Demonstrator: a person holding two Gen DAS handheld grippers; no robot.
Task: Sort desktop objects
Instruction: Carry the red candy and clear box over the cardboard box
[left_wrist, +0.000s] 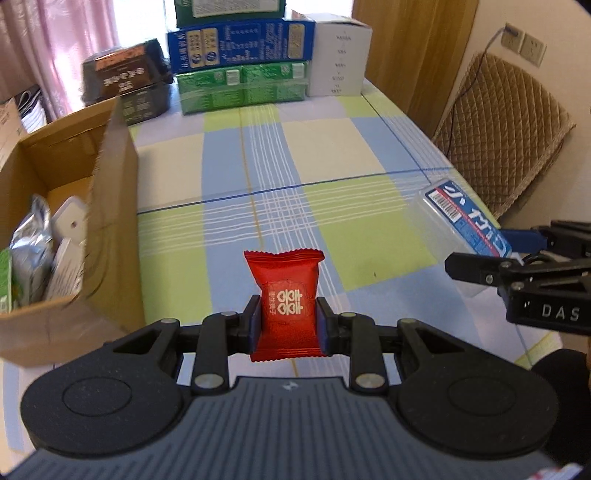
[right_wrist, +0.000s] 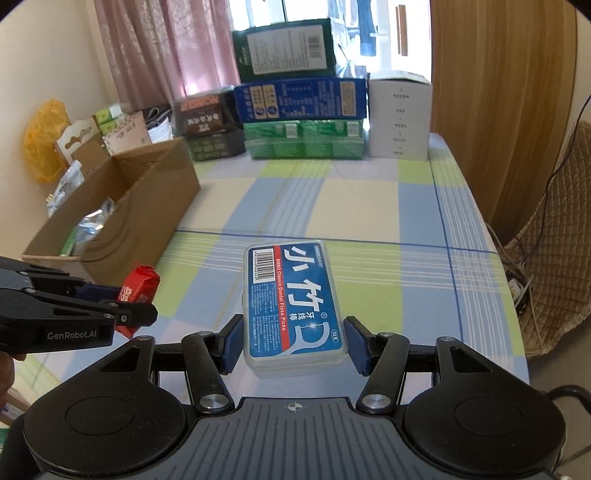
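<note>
The left claw (left_wrist: 288, 321) is closed tight on a small red snack packet (left_wrist: 286, 302) with crimped ends and a white double-happiness mark, held upright above the checked desk (left_wrist: 332, 155), just right of the open cardboard box (left_wrist: 110, 206). The right claw (right_wrist: 291, 345) stands about half open, its blue pads pressing the sides of a clear flat case (right_wrist: 293, 306) whose blue label reads "Classic Dental Floss Picks", with a barcode and large white Chinese characters. The things inside the cardboard box are blurred, only a silver bag (left_wrist: 31, 240) can be made out, and the writing on the stacked cartons (right_wrist: 301, 99) at the far end is too small to read.
</note>
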